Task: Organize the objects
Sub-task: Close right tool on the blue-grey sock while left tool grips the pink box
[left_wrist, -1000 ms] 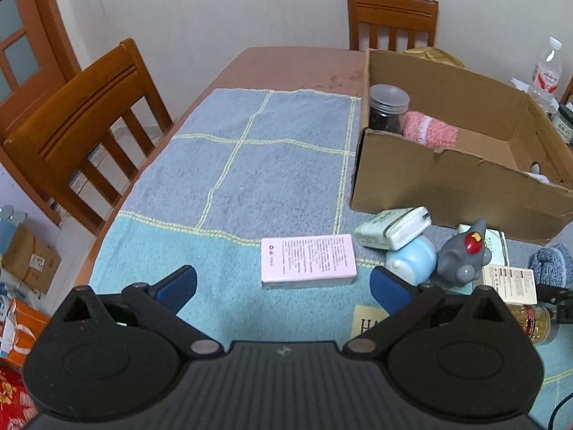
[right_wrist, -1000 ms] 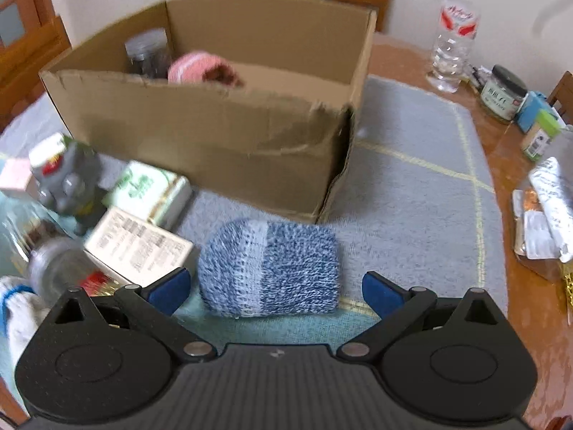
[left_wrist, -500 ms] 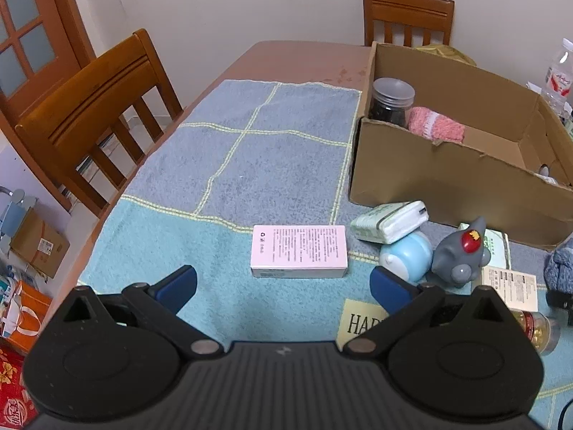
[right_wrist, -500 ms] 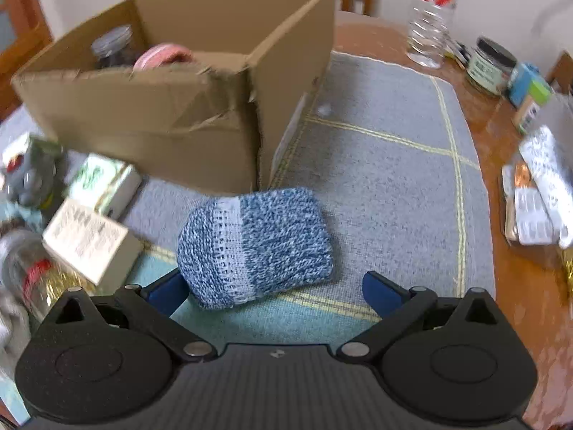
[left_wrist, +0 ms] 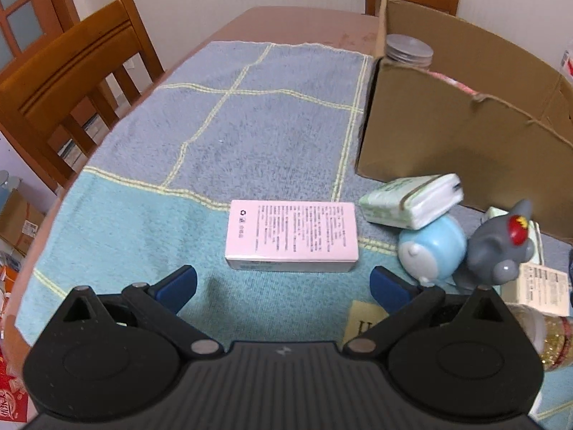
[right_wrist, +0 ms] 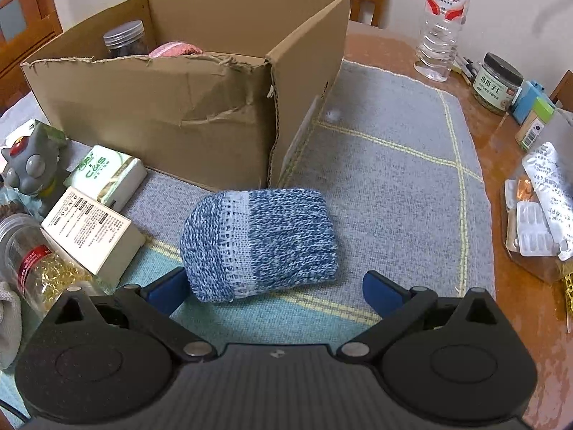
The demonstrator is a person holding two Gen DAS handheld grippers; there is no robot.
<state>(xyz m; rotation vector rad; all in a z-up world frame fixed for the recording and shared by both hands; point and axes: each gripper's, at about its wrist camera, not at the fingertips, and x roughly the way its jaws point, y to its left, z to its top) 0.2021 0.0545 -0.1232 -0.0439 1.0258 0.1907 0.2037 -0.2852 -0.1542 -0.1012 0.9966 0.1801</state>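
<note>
Standing on the towel-covered desk [left_wrist: 250, 125], one cardboard box [right_wrist: 172, 107] anchors the scene, with one dark jar [right_wrist: 125, 39] and one pink knitted piece [right_wrist: 175, 49] inside it.

The left gripper [left_wrist: 283, 285] hangs with its jaws spread wide and empty, just short of one pink carton [left_wrist: 292, 234] that lies flat on the towel to the left of the box's near corner. Right of the carton and in front of the box sit one green tissue pack [left_wrist: 412, 199] resting on one pale blue round toy [left_wrist: 431, 251], and one grey toy figure [left_wrist: 501, 251].

The right gripper [right_wrist: 275, 290] is likewise wide open, holding nothing, and one blue knitted sock roll [right_wrist: 261, 243] lies between its blue fingertips [right_wrist: 168, 288], just in front of the box's corner.

Only the right wrist view shows the sock roll, one water bottle [right_wrist: 442, 25] and one labelled jar [right_wrist: 497, 82] beyond the box's right side, and blister packs [right_wrist: 537, 222] at the desk's edge. Only the left view shows the pink carton and the blue toy. Both show the grey figure, one white printed box [right_wrist: 89, 229] and one bottle of gold capsules [right_wrist: 39, 268].
</note>
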